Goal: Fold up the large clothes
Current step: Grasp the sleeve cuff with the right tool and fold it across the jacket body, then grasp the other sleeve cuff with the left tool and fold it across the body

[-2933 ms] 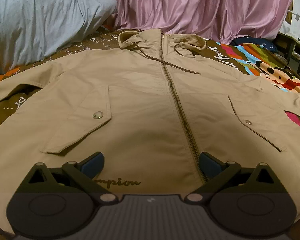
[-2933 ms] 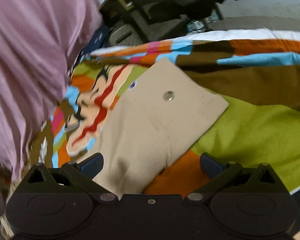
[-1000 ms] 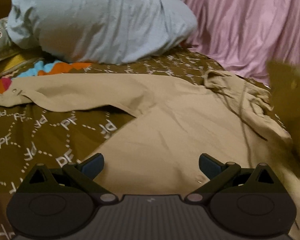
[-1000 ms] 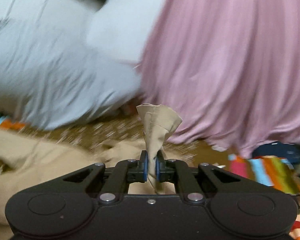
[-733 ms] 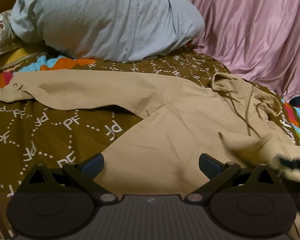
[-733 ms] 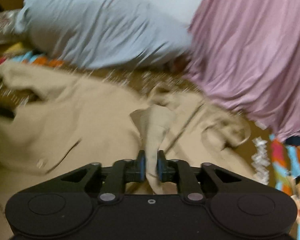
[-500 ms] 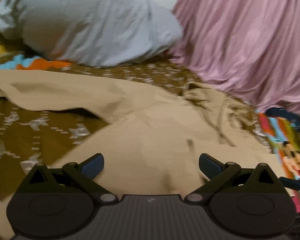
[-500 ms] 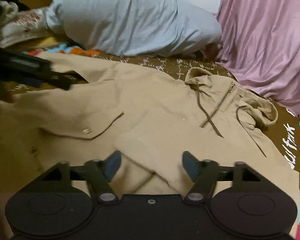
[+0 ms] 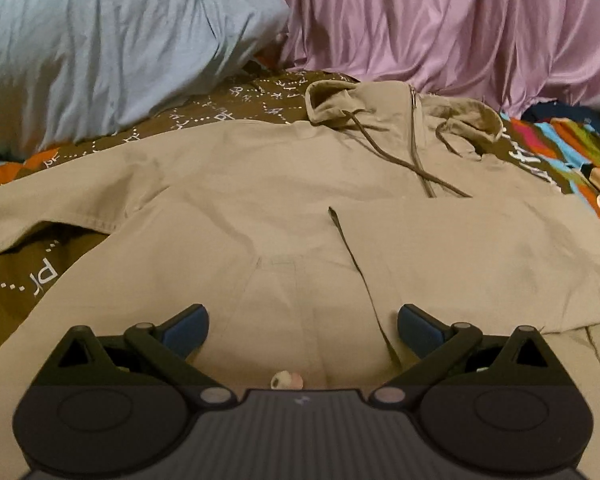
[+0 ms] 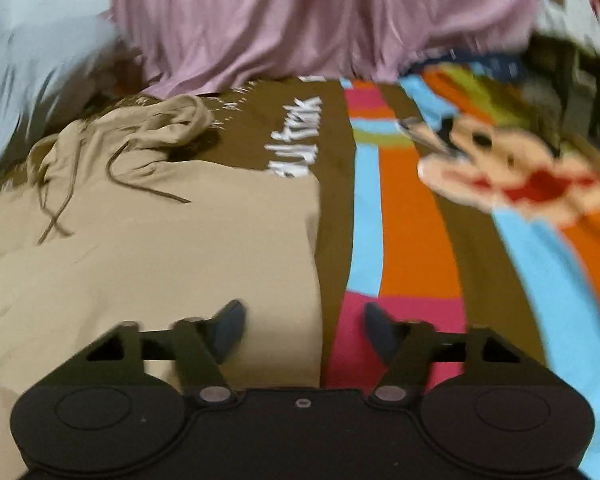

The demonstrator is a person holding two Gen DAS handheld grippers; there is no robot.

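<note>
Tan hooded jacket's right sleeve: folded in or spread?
Folded in: the tan hooded jacket has its right sleeve lying across the chest.

pink curtain [image 9: 440,24], grey pillow [image 9: 100,40], patterned bedspread [image 10: 412,216]

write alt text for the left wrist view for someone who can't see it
A tan hooded jacket lies front up on a patterned bedspread, one sleeve folded across its chest. The left gripper hovers over it, fingers apart and empty. A blue pillow and pink curtain sit behind.

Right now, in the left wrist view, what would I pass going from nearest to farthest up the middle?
left gripper → tan jacket → jacket hood → pink curtain
</note>
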